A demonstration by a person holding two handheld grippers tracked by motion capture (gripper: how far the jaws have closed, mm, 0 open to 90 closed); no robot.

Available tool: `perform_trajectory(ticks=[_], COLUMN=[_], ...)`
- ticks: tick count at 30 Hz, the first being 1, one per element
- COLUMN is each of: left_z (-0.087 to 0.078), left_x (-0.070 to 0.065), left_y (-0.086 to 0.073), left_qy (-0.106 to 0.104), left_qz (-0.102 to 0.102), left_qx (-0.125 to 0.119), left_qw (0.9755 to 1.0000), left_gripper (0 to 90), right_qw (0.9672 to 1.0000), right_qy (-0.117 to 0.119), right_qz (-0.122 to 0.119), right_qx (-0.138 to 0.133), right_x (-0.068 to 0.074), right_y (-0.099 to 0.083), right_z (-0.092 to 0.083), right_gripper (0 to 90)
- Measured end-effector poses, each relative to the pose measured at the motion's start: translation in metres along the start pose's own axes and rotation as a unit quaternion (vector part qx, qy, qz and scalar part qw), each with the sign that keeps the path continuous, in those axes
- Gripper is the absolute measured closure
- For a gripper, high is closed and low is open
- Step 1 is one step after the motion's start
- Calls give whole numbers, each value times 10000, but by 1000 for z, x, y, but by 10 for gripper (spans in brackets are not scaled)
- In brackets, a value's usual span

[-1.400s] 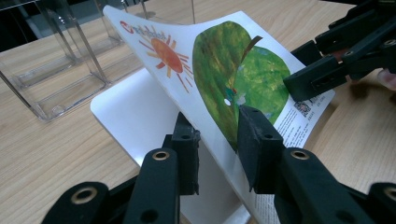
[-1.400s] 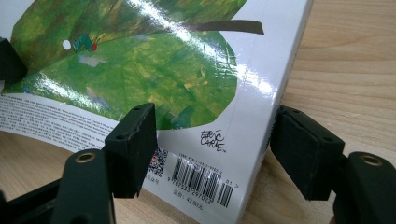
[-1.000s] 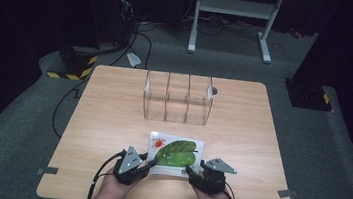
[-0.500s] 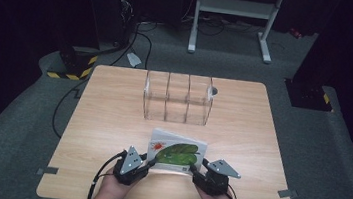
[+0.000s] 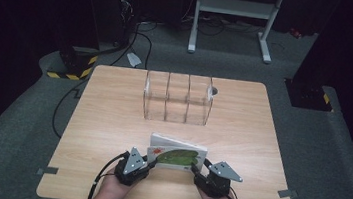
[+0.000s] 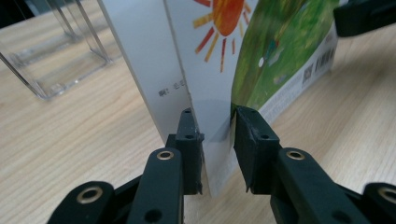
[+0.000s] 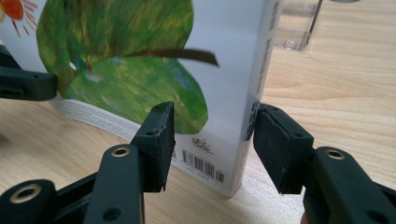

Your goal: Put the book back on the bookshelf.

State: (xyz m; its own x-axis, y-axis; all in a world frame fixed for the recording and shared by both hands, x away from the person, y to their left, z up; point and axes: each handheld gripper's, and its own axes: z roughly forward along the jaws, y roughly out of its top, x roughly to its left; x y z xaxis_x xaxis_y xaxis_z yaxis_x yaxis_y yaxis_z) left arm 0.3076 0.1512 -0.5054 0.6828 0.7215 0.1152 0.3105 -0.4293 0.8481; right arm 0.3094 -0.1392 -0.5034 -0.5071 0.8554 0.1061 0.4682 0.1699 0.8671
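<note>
Gripping a picture book (image 5: 178,156) at both ends, we tip it upright on the worktop (image 5: 111,122) — left hand-held gripper (image 6: 217,128) clamped on its edge, right hand-held gripper (image 7: 212,128) straddling its spine, jaws just closing.

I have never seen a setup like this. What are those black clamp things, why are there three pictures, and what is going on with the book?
A person sits at a light wooden table and holds a hand-operated black two-jaw clamp in each hand. One picture comes from a camera above the table; the other two come from small cameras riding on each clamp, looking along its jaws.

The left gripper is shut on one end of a white picture book with a green leaf and an orange sun on its cover. The right gripper straddles the spine end, having just narrowed its jaws. The book stands tilted on its edge. Farther back stands a clear plastic organizer with three compartments.
</note>
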Motion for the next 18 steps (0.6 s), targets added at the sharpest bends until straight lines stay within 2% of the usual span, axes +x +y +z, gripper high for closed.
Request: perform_trajectory(ticks=[3, 8, 11, 15, 18], left_z=[2, 1, 0, -1, -4], left_x=[-1, -1, -1, 1, 5], left_y=[-3, -4, -4, -5, -5], left_qy=[-30, -52, -26, 3, 8], left_qz=[-5, 41, 107, 79, -49], left_qx=[102, 114, 140, 164, 119], left_qw=[9999, 9999, 9998, 9998, 9999], left_gripper=[711, 709, 704, 688, 670], right_qw=[9999, 9998, 9998, 9998, 9998], right_qy=[20, 46, 106, 120, 155], right_qz=[-81, -154, -117, -98, -53], right_qx=[-65, -90, -103, -119, -122], right_x=[1, 3, 1, 0, -1], right_y=[0, -2, -2, -1, 0], right_z=[-4, -8, -9, -9, -10], right_gripper=[483, 460, 446, 423, 410])
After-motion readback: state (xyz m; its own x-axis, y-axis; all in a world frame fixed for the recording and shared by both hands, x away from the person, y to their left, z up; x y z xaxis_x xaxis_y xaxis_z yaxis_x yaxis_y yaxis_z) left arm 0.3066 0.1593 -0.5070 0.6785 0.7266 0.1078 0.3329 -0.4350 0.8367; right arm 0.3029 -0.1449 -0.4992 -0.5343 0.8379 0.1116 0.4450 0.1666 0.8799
